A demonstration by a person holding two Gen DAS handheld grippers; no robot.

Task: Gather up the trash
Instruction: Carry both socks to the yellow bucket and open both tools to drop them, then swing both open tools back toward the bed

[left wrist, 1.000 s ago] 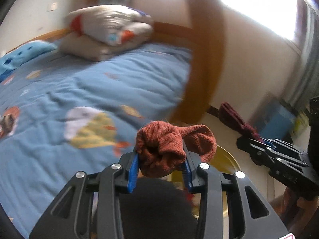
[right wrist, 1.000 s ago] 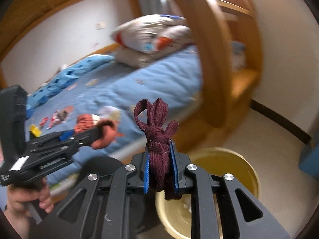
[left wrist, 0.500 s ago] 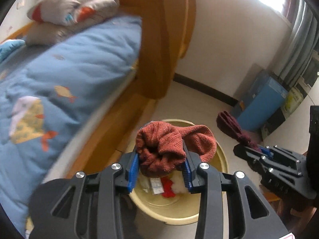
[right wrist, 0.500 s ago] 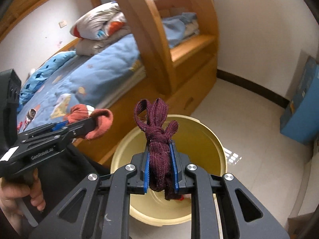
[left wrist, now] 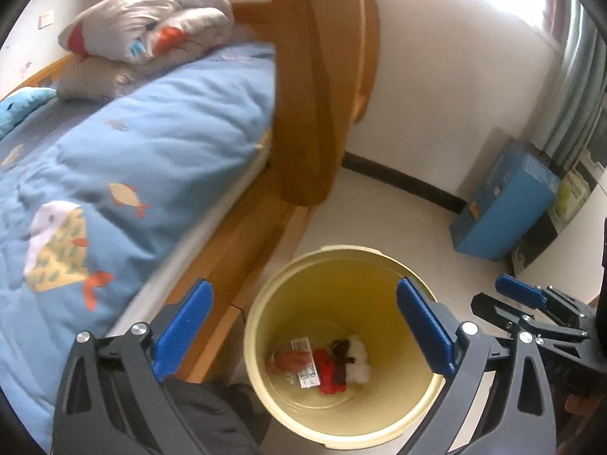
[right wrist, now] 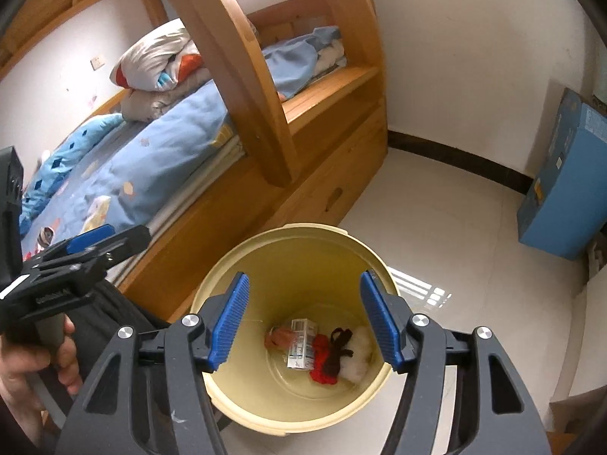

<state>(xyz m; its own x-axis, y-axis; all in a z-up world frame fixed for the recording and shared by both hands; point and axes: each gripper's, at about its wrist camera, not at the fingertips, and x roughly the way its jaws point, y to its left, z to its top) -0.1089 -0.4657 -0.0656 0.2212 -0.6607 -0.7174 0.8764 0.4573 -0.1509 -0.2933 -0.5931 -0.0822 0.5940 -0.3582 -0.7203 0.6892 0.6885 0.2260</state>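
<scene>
Left gripper (left wrist: 303,326), right gripper (right wrist: 305,316): just opened wide, nothing between pads, poised over yellow bucket (right wrist: 242,258)
Trash (right wrist: 322,352): socks, carton, white wad on bucket bottom
Advice: confirm drop, lift straight, clear rim

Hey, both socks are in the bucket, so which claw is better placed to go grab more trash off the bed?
Probably left: the left claw is empty, open, and nearer the bed. The right claw hangs over the bucket.
</scene>
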